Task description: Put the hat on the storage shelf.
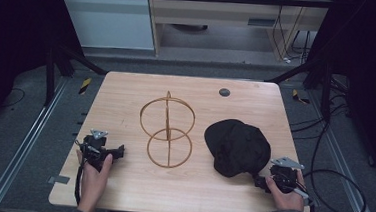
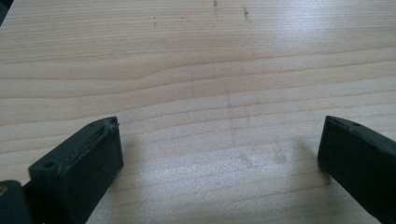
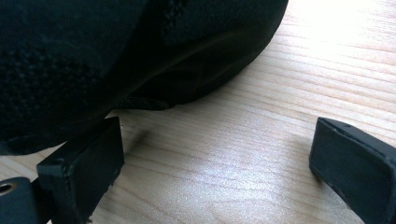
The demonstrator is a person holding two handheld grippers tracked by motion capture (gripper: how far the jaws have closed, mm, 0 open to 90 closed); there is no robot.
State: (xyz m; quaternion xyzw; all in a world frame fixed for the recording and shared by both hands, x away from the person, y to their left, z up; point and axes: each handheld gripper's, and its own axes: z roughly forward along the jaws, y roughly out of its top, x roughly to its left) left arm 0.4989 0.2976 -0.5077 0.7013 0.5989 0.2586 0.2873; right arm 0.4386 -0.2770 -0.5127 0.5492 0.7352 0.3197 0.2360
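Wide-open, my right hand-held gripper (image 3: 217, 144) sits empty at the black cap's (image 3: 116, 56) edge; bare worktop (image 3: 336, 70) lies beyond.

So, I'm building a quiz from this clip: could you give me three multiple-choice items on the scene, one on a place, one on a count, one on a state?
1. Where does the black cap lie relative to the wire stand?
A. To its right
B. To its left
C. Hung on top of it

2. How many rings does the wire stand show?
A. One
B. Two
C. Four

3. How do the jaws of the right gripper stand?
A. Shut on the cap
B. Shut on nothing
C. Open

Answers: 1 A, the high view shows the cap on the table right of the stand; 2 B, two rings join along one upright rod; 3 C, the right gripper view shows bare wood between the jaws.
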